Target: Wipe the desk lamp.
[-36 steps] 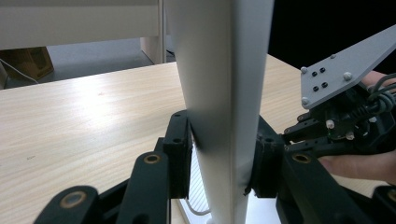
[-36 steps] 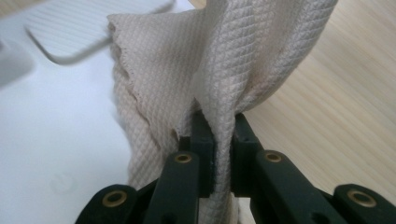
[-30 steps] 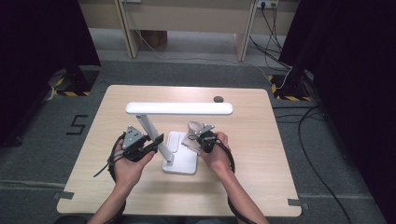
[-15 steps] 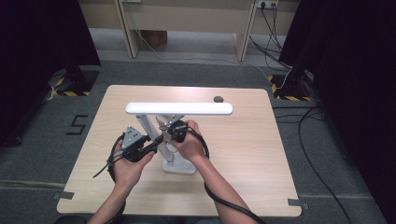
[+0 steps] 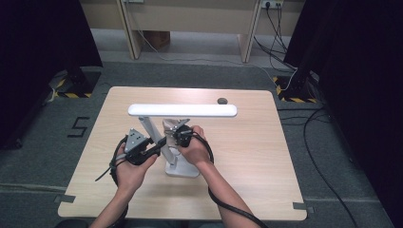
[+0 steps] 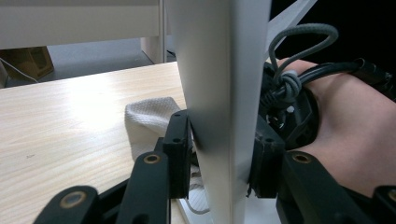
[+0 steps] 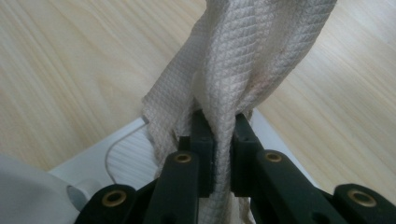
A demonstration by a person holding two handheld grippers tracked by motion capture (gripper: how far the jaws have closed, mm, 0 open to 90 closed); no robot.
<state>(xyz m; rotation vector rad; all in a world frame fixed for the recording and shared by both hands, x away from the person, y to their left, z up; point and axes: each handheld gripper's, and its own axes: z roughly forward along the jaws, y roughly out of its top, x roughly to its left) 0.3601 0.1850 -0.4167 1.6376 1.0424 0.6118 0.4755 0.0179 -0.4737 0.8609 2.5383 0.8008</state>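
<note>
**Both grippers at the desk lamp: one clamps the stem, one pinches a cloth**

Nearest the person, two forearms reach in over the front edge of the wooden table [image 5: 247,161]. The left hand [image 5: 129,167] holds the left gripper [image 5: 160,142], whose jaws are closed on the slanted white stem [image 5: 154,135] of a desk lamp [image 5: 182,110]. In the left gripper view the two black pads press flat against opposite sides of that stem [image 6: 224,93], with no gap visible on either side.

Just beside it, the right hand [image 5: 196,149] holds the right gripper [image 5: 179,133] close against the same stem. Its jaws are pressed together on a fold of white, diamond-textured cloth [image 7: 243,56]. In the right gripper view the fabric bunches between the pads and rises above them. In the left gripper view the cloth [image 6: 149,123] shows just behind the stem, low over the tabletop, with the right hand and its grey braided cable [image 6: 292,56] on the far side of the stem.

Under the two grippers, the lamp's flat white base [image 5: 183,170] sits on the table, roughly at the middle of the near half. Its ribbed surface [image 7: 126,161] shows below the right jaws.

Above and beyond the hands, the lamp's long white head runs across the table, level and roughly parallel to the far edge.

Farther back, a small dark round object [image 5: 222,100] lies on the table near the far edge, well apart from the lamp's base.

Beyond the table, cables [image 5: 280,28] trail over the grey floor.
</note>
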